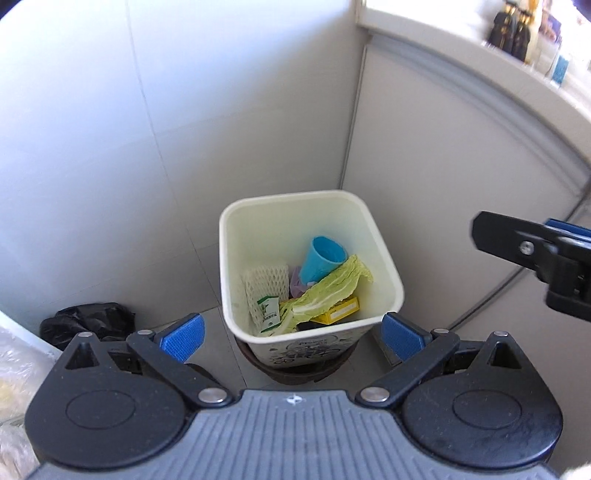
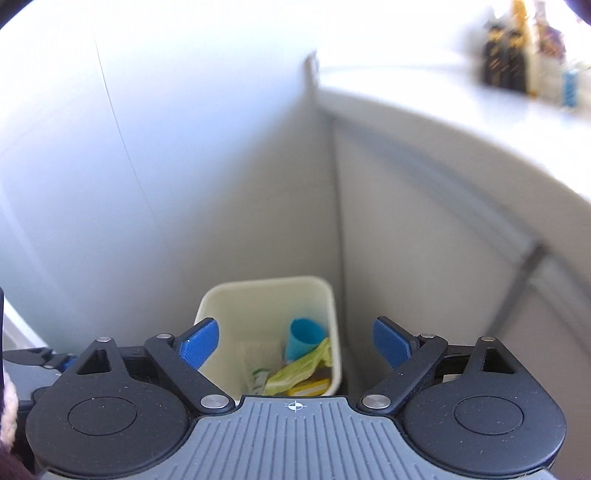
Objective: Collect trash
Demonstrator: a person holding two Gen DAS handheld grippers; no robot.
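Note:
A cream trash bin stands on the floor in a corner. It holds a blue cup, a green cabbage leaf, a white foam net, a small green-and-white packet and a yellow box. My left gripper is open and empty, above the bin's near rim. My right gripper is open and empty, higher above the bin; the cup and leaf show between its blue pads. The right gripper's side shows in the left wrist view.
White walls meet behind the bin. A counter with dark bottles runs along the upper right. A black bag lies on the floor at left. A grey cable hangs down the right panel.

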